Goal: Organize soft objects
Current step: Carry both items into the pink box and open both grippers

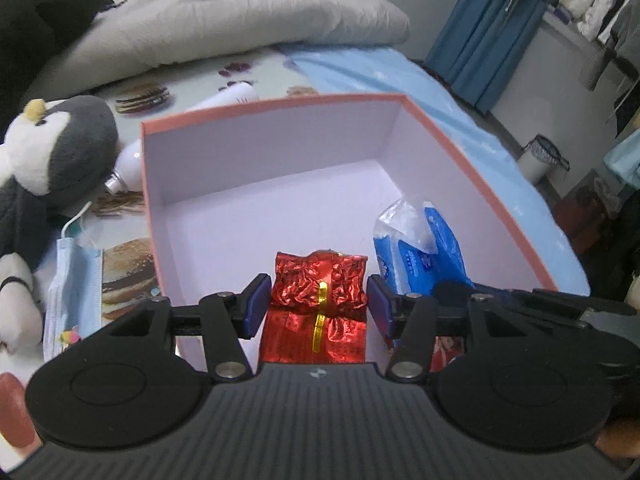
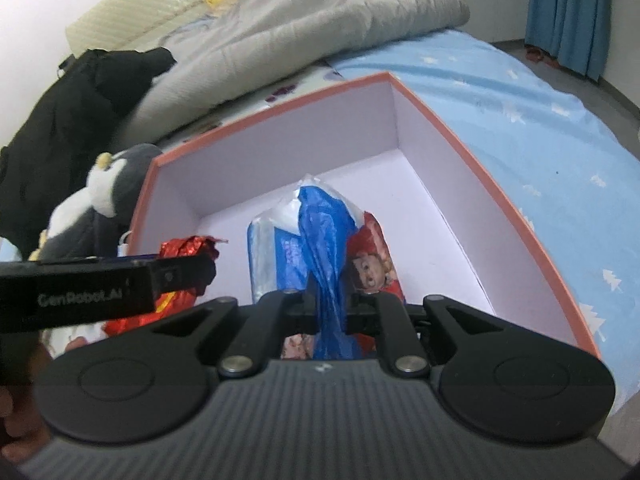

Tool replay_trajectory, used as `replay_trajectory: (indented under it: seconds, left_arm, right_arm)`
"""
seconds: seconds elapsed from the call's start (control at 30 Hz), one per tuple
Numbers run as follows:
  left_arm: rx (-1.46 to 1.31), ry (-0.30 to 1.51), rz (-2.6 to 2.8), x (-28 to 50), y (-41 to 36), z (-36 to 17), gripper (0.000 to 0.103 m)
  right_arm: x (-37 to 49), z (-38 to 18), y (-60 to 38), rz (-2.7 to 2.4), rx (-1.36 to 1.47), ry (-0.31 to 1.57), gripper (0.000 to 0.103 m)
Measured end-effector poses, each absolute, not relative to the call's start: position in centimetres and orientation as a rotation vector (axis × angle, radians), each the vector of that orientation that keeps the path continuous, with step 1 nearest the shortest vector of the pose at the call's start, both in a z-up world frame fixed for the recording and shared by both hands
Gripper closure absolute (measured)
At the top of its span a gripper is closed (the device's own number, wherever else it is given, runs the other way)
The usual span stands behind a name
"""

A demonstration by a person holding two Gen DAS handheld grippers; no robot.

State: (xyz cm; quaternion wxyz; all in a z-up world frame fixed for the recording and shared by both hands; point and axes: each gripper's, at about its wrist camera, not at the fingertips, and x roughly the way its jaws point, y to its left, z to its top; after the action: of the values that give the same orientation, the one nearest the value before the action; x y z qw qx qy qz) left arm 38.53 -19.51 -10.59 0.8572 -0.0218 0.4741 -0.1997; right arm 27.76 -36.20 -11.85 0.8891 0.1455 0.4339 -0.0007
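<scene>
Red foil packet point(image 1: 320, 280) sits between my left jaws, pads pressed to its crumpled sides at a middling width, hanging over the near end of the pink box point(image 1: 272, 104). My left gripper point(image 1: 318, 304) holds it above the white floor of the box. At two o'clock from the packet lies a blue-and-white tissue pack point(image 1: 416, 248), inside the box by its right wall. My right gripper point(image 2: 331, 312) has its jaws nearly together, pinching a blue plastic bag point(image 2: 324, 240) that hangs over the box, with a printed red packet point(image 2: 374, 264) just beside it at three o'clock. Outside the box, at nine o'clock on the bed point(image 1: 360, 68), a plush penguin point(image 1: 52, 144) leans by a face mask point(image 1: 68, 280).
</scene>
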Motion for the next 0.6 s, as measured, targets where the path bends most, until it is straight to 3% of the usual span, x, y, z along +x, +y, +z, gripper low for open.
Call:
replay_trajectory:
  seconds: [0.07,0.13,0.2,0.6]
  left_arm:
    - [-0.044,1.004,-0.436,39.1,-19.9,-11.2,0.043]
    - [-0.038,0.999,-0.442,39.5,-20.1,-11.4,0.037]
    - [-0.023,0.992,-0.437,39.6,-20.3,-11.4,0.037]
    - [-0.012,0.912,-0.433,35.1,-18.2,-6.7,0.037]
  right_arm:
    - [28.2,-12.4,-36.3,-0.005,0.304,0.916,0.089]
    - [28.4,-12.8,-36.3,-0.012,0.315,0.93,0.082]
    - [28.5,-13.1,-36.4,-0.025,0.329,0.939,0.067]
    - [24.7,-9.7,-35.7,-0.005,0.352,0.864,0.068]
